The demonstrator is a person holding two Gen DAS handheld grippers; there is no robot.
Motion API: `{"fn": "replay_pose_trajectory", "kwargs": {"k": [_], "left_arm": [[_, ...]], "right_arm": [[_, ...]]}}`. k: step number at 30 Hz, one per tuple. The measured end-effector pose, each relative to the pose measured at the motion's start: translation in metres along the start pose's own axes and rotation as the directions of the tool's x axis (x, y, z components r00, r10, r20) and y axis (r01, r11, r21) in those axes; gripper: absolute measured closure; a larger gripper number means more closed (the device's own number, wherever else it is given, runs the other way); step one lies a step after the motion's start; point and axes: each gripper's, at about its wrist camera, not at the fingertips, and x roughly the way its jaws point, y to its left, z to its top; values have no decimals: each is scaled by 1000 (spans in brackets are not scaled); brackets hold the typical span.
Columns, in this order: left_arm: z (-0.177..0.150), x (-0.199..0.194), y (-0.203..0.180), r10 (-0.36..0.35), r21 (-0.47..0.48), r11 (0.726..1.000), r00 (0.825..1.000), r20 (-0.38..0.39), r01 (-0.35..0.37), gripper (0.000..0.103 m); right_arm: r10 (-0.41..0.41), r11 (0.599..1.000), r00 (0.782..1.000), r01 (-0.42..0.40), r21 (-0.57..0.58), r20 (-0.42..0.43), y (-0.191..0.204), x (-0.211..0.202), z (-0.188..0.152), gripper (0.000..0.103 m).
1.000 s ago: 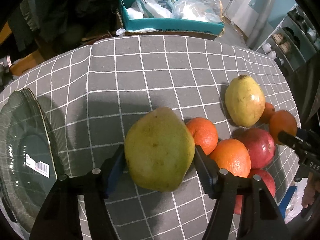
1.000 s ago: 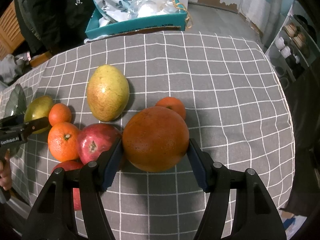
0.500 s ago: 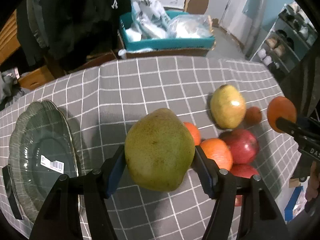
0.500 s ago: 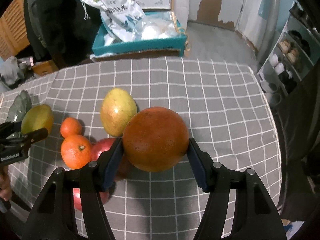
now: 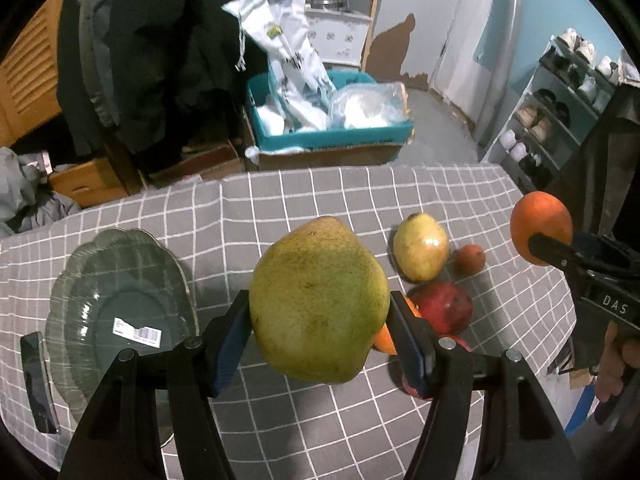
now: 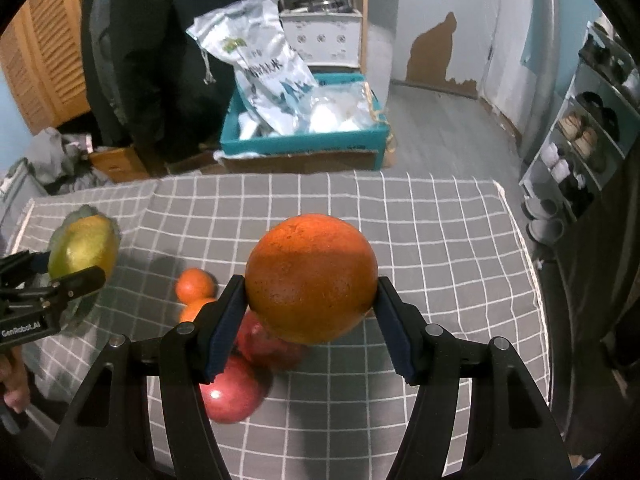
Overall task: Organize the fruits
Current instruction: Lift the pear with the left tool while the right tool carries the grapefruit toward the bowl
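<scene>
Clearances over the bench

The far and right parts of the checked bench (image 6: pixel 440 240) lay bare and passable. A fruit cluster (image 5: pixel 436 280) occupied the centre, and a glass plate (image 5: pixel 120 304) with a dark phone (image 5: pixel 36 380) beside it filled the left. The teal box (image 6: pixel 304 140) stood beyond the far edge.

Your left camera looks steeply down along its fingers from close above the checked table (image 5: pixel 320 200); your right does likewise. Both share the fruit pile (image 5: pixel 440 304) and teal box (image 6: pixel 304 144).
</scene>
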Motion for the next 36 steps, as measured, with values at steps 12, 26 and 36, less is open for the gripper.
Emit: {"fn": "replay_pose_trajectory", "kwargs": {"k": [12,26,36], "left_arm": [[2,-45,7,16,10,1000,996,92,-17,35],[3,-90,24,29,-7,1000,984,176,-28,35],[0,-104,50,63,-52,997,977,204,-53,35]], "right_arm": [[30,999,996,-27,-35,89,21,-35,14,39],[92,994,981,-79,-81,171,53,-69,28,39],[134,986,975,-112,-125,178,86,-72,39,39]]}}
